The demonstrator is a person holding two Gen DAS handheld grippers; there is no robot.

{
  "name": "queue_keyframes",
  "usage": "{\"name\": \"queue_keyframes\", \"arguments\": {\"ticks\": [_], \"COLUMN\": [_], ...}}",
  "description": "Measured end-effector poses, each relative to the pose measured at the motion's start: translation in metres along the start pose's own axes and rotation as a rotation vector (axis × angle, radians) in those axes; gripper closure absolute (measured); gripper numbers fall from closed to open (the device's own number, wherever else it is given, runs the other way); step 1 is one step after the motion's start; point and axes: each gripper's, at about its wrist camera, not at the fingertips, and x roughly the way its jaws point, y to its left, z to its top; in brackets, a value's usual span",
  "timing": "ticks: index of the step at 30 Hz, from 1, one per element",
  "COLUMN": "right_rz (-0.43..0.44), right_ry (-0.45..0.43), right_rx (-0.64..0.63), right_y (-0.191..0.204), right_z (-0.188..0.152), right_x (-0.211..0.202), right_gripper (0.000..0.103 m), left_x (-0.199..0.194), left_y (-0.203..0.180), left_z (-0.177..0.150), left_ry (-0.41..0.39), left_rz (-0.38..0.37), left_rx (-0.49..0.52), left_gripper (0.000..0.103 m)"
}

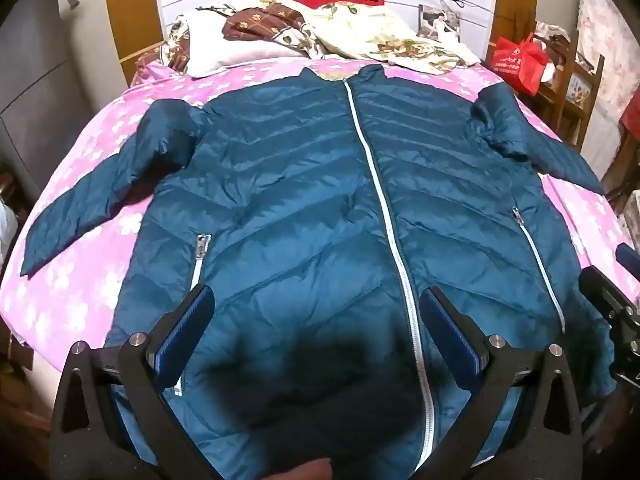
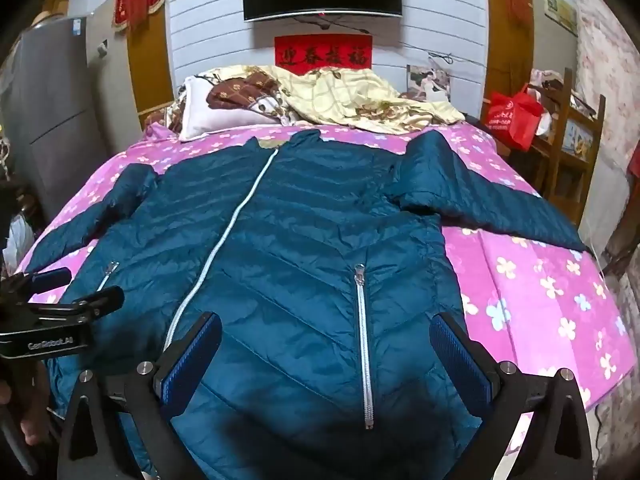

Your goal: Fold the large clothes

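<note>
The jacket (image 1: 320,208) is looking light and puffy, a quilted down shell with a sheen that is probably going to be slippery under the pads, so it is likely wanting a pinch on a thick edge: the hem corners nearest the camera, or a cuff. It is lying face up and spread flat on the bed (image 1: 120,92), collar toward twelve o'clock by the pillow (image 1: 224,48), hem toward six, one sleeve (image 1: 92,196) reaching out to nine o'clock and the other (image 2: 488,204) toward three. It is dark teal with chevron stitching, a pale front zipper (image 1: 384,184) closed up the middle and two pale pocket zippers.

The left gripper (image 1: 316,320) is hovering over the lower front with its jaws spread wide and holding nothing. The right gripper (image 2: 326,344) is hanging likewise, wide apart and empty, straddling a pocket zipper (image 2: 364,344); whether either is brushing the fabric is hard to judge through the fisheye.
</note>
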Motion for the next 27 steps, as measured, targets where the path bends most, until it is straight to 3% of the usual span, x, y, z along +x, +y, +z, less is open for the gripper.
{"name": "queue_keyframes", "arguments": {"ticks": [2, 4, 7, 10, 27], "right_rz": [0.015, 0.033, -0.018, -0.008, 0.003], "right_ry": [0.003, 0.033, 0.032, 0.038, 0.037], "right_rx": [-0.005, 0.019, -0.022, -0.009, -0.002], "right_y": [-0.001, -0.009, 0.001, 0.003, 0.001], "right_z": [-0.002, -0.001, -0.004, -0.006, -0.004], "right_x": [-0.004, 0.002, 0.004, 0.004, 0.000], "right_gripper": [0.000, 0.000, 0.000, 0.000, 0.000], "left_x": [0.001, 0.000, 0.001, 0.003, 0.003], "left_y": [-0.012, -0.014, -0.009, -0.003, -0.001], "left_z": [-0.003, -0.007, -0.011, -0.006, -0.007], "left_ry": [0.008, -0.005, 0.001, 0.017, 0.019], "left_rz": [0.018, -0.018, -0.043, -0.057, -0.058], "left_rx": [0.024, 0.010, -0.005, -0.010, -0.008], "left_gripper": [0.000, 0.000, 0.000, 0.000, 0.000]}}
